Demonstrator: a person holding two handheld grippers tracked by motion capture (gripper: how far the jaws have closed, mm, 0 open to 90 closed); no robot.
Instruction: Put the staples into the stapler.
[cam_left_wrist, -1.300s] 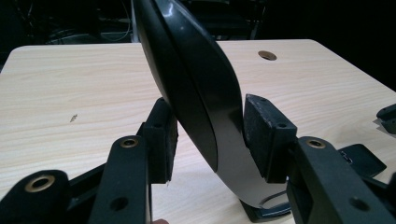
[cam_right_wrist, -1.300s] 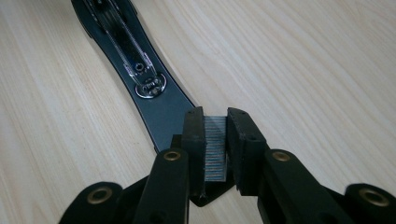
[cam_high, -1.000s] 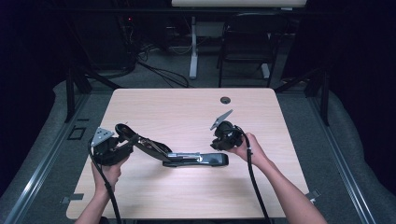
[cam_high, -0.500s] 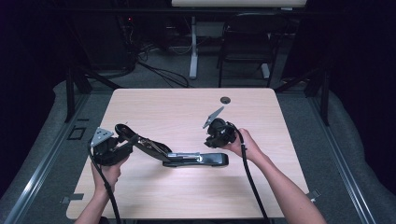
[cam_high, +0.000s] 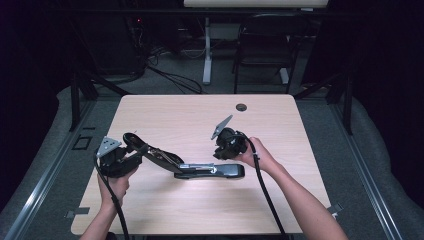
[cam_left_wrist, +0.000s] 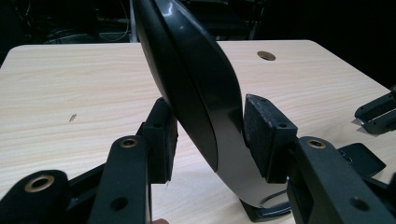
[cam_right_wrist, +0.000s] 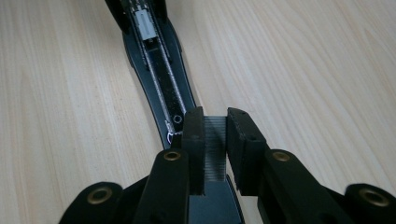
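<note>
1. I am loading a black stapler (cam_high: 200, 167) that is lying opened out near the table's (cam_high: 300, 200) middle, its long axis running from 9 o'clock to 3 o'clock in the high view.
2. Its base with the open staple channel (cam_right_wrist: 161, 77) is resting flat on the wood, while its top arm (cam_left_wrist: 196, 88) is slanting up toward 10 o'clock.
3. My left gripper (cam_high: 131, 156) is clamping that raised arm, both pads (cam_left_wrist: 268, 135) pressing on its 2 sides about halfway open, holding the stapler open.
4. My right gripper (cam_right_wrist: 215, 140) is pinching a strip of staples (cam_right_wrist: 215, 144) between nearly closed jaws, and it is hovering over the base's rear end, at the 3 o'clock end of the stapler.
5. From this gripper the channel is lying straight ahead toward 12 o'clock in the right gripper view, so the strip is sitting roughly in line with the rails.
6. My right hand (cam_high: 255, 155) is the nearer one to the channel; I judge the coming move is lowering the strip and sliding it forward along that axis.
</note>
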